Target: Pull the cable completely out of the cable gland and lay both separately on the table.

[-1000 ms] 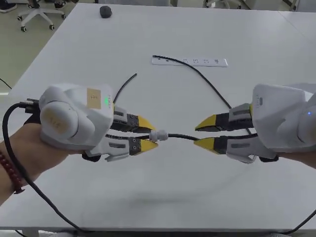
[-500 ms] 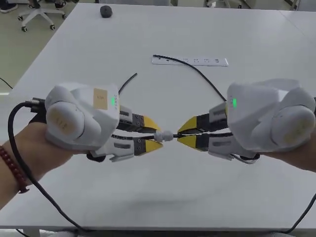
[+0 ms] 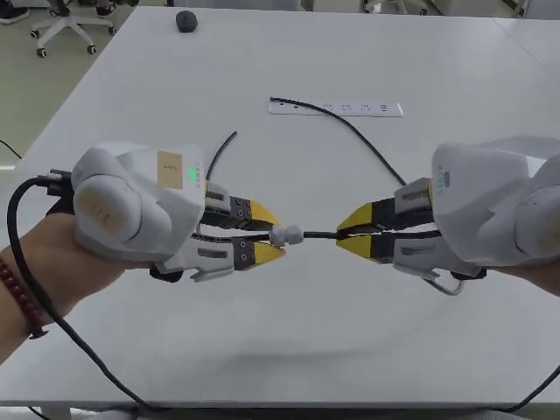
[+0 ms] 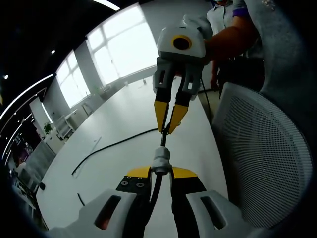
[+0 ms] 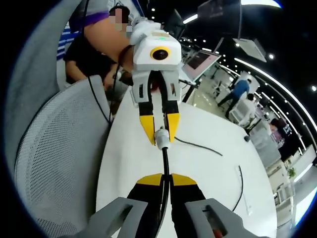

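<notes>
Part of cable (image 3: 319, 234) hidden betw. fingers (image 3: 366, 215) of R gripper (image 3: 341, 236), rear of gland (image 3: 287, 234) inside L gripper (image 3: 280, 236), R gripper body cut at 3 o'clock, dark blob (image 3: 186, 19) at 12 o'clock too small to ID.

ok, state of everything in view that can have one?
left gripper: shut on gland
right gripper: shut on cable, just beside gland
gland: held above table, cable through it
cable: not pulled out, straight between the grippers
power strip: flat on table, far side
</notes>
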`<state>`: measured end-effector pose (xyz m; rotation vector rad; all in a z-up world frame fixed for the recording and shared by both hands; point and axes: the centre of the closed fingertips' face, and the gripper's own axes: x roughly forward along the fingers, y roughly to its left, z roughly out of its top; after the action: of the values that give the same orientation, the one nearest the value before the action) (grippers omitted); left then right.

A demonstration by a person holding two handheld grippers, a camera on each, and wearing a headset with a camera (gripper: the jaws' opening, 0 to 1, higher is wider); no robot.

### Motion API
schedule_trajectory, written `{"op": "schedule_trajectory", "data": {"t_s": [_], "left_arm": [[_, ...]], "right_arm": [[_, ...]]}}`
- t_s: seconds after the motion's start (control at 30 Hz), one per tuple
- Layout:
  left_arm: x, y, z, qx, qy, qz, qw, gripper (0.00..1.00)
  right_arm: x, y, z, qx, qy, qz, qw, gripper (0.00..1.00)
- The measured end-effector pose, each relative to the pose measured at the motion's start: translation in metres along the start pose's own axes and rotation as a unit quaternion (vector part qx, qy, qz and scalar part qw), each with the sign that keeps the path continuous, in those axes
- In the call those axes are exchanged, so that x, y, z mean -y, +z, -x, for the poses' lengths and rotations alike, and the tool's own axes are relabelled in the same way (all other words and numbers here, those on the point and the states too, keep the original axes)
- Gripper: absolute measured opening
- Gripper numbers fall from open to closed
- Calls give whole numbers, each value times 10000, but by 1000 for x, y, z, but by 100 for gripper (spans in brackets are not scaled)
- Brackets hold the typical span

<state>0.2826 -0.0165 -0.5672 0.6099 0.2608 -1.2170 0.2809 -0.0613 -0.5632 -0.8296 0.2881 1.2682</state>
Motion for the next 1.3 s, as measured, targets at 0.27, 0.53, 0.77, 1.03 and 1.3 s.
{"op": "schedule_trajectory", "data": {"t_s": [0.27,0.53,0.77,1.03,1.3], "left_arm": [[-1,-1,1,-2,11,5,10000,15],[0,-1,0,-5,-5,-2,10000,15],[1,-4,1,-49,-15,1,10000,15],[0,-5,3,-57,10,11,10000,15],[0,-7,4,-62,12,31,10000,15]], "right_arm": [[5,-17,9,-122,-108,-135,9998,0],[3,-23,9,-174,-134,-225,9995,0],[2,-33,12,-271,-145,-278,9991,0],[6,-53,17,-472,-205,-382,9979,0],[3,-72,19,-640,-178,-558,9962,0]]}}
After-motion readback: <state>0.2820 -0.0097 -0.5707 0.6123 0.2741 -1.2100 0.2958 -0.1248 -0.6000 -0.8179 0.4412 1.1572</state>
